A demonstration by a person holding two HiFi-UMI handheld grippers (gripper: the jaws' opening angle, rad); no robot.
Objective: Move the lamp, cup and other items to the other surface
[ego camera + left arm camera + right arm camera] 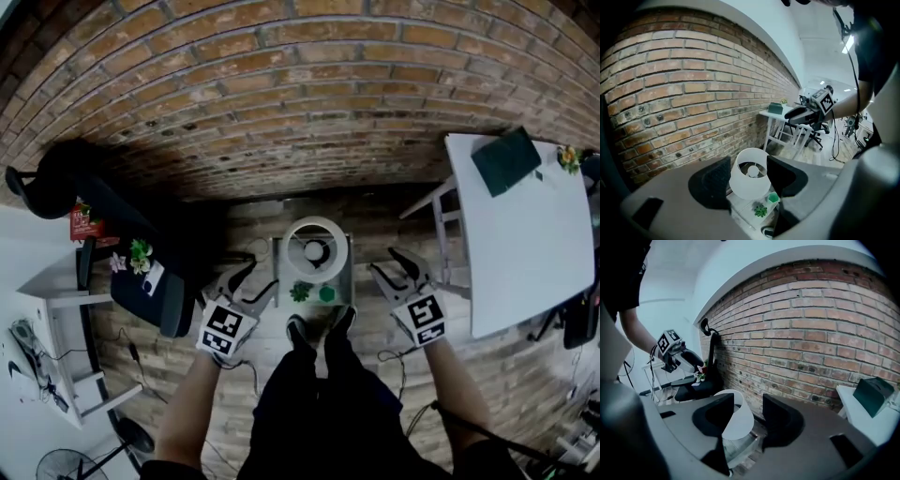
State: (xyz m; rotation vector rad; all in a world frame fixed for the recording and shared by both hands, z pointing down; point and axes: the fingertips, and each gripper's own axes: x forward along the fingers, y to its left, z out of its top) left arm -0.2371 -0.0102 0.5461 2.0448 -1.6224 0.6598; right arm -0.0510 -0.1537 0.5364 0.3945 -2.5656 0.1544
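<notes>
Flanking the lamp: the left gripper (251, 281) and right gripper (389, 269) hang on either side of a small side table (349, 272), just beyond the person's shoes (319, 328).
Left gripper: jaws spread and empty; its own view lines the gap up with the white lamp (750, 178), but the pads do not reach it.
Right gripper: jaws also apart, with nothing pinched; the shade shows partly behind one jaw, off-centre in the gap.
Lamp: upright at the far middle of the side table, near the brick wall (281, 94).
Cup: a small green cup (326, 293) on the near edge, just right of a little green plant (301, 292).
Likely goal: the white table (525, 234) at the right, which already bears a dark green box (506, 159); this is a judgement.
Progress: nothing looks lifted yet, so all three items wait on the side table.
Risk, shade: pinching the thin shade could dent it, or let the lamp swing and slip, since the base hangs below the grip.
Risk, neighbours: a low approach from the near side could knock over the cup or plant.
Risk, aim: the right gripper's off-centre line could nudge the lamp sideways and tip it towards the wall.
</notes>
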